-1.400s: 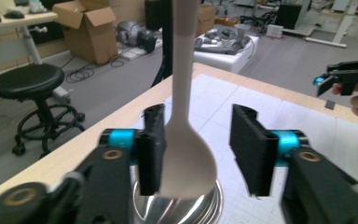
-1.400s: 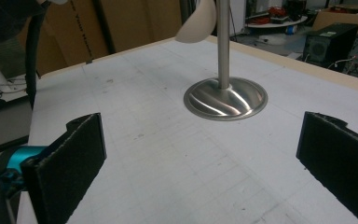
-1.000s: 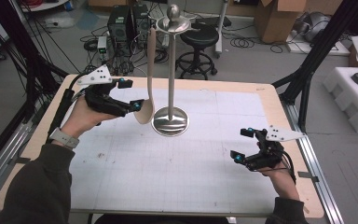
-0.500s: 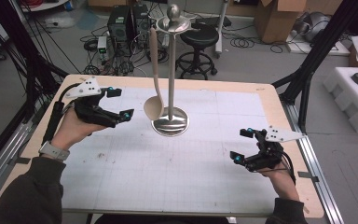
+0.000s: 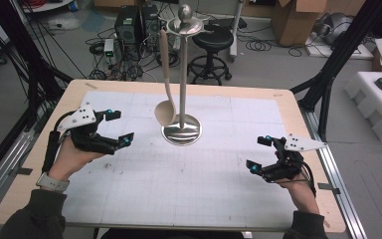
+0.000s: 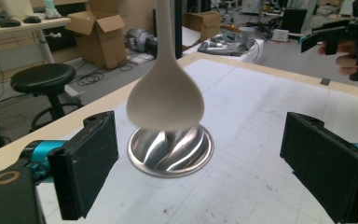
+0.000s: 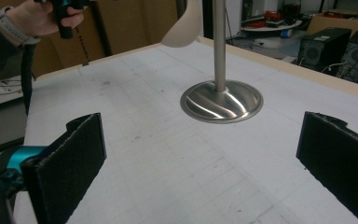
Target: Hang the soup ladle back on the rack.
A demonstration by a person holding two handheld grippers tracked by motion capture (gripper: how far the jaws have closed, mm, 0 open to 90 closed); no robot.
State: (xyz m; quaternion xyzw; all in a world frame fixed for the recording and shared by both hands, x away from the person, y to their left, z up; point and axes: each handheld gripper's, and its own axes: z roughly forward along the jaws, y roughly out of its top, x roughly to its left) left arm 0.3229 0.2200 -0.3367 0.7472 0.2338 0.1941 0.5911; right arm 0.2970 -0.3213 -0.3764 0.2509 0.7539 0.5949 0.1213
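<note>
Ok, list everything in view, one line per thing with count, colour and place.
spoon: one, beige, hanging from the stand's top, bowl down
stand: one, silver metal, far middle of the table
table: one, white gridded mat, wooden edge
stool: one, black, on the floor beyond the table
cardboard boxes: several, brown, far floor
left gripper: one, black, fingers open, near the spoon
right gripper: one, black, fingers open, right side of the table
</note>
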